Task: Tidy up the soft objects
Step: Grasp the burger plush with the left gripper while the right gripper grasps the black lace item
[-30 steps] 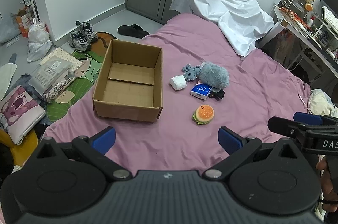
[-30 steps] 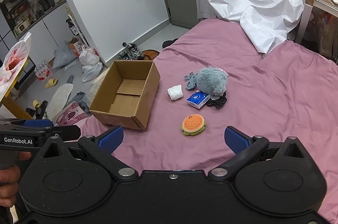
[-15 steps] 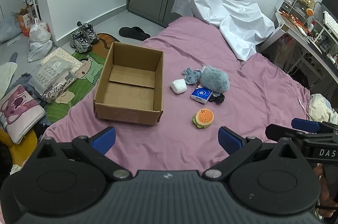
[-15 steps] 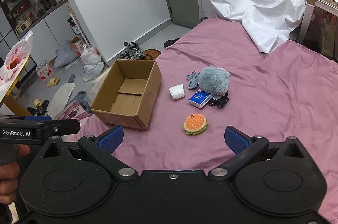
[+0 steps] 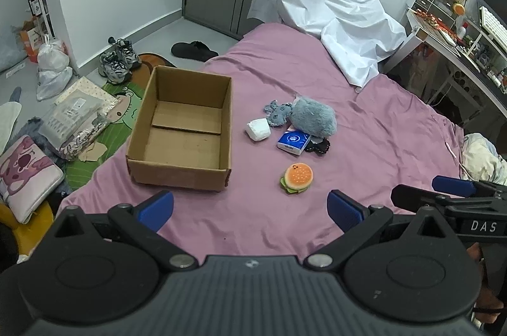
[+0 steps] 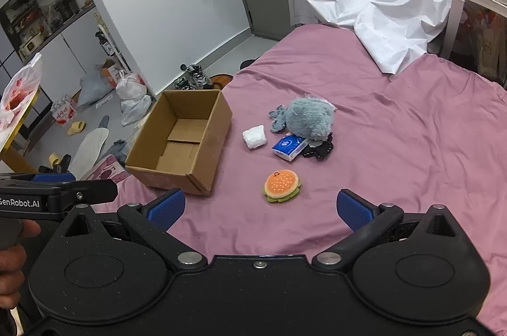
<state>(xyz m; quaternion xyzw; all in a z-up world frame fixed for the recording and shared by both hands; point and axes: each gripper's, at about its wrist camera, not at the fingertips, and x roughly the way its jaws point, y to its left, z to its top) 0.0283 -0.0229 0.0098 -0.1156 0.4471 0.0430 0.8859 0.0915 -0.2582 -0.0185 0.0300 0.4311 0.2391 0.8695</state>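
An open, empty cardboard box (image 5: 183,130) (image 6: 180,142) sits on the pink bed. To its right lies a cluster: a grey plush (image 5: 312,119) (image 6: 309,119), a small grey-blue star-shaped toy (image 5: 277,111), a white soft roll (image 5: 258,130) (image 6: 254,137), a blue tissue pack (image 5: 293,140) (image 6: 288,147) and a black item (image 5: 318,146). A burger plush (image 5: 297,177) (image 6: 282,185) lies nearest me. My left gripper (image 5: 250,207) and right gripper (image 6: 259,207) hover open and empty above the bed's near edge, well short of the burger.
A white sheet (image 5: 326,9) is draped at the bed's far end. A cluttered desk (image 5: 459,32) stands at the right. Shoes (image 5: 118,60), bags, a cushion (image 5: 25,174) and a green mat lie on the floor left of the bed.
Both grippers have drawn back and risen slightly, so the box and toys appear a little farther away. Nothing on the bed has moved; both grippers stay open.
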